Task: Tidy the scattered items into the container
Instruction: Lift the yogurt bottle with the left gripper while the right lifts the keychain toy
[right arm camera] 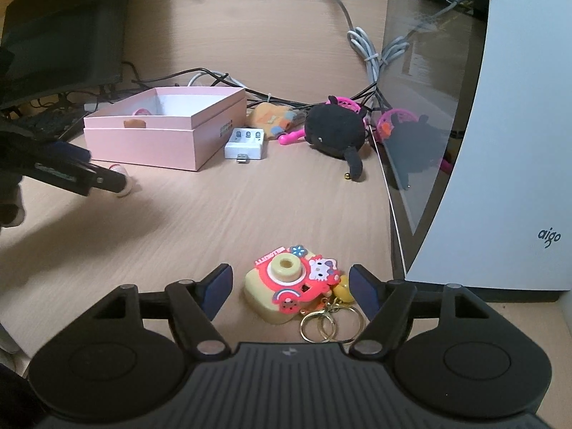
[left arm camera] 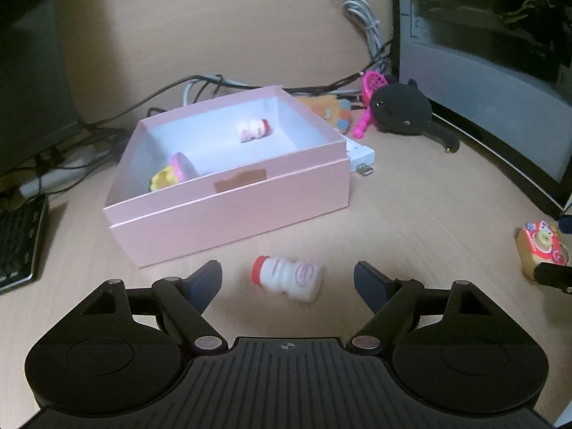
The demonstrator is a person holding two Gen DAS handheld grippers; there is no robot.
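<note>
Two spread hand-held grippers: left [left arm camera: 287, 284] around toppled white red-capped bottle [left arm camera: 287, 278], right [right arm camera: 289, 287] around toy camera [right arm camera: 291, 282].

Left gripper [left arm camera: 287, 284]: jaws spread wide, nothing clamped, both fingertips [left arm camera: 205, 282] low over the bench and level with each other. Body pitched forward and down, pointing far. From the right wrist view it comes in from the left edge, its dark finger reaching right, low near the bench.

Right gripper [right arm camera: 291, 287]: jaws also spread wide, nothing between the pads in contact, blue pads [right arm camera: 363, 291] facing inward. Pitched forward and down like the left, sitting on the right side of the scene, well apart from the left gripper.
</note>
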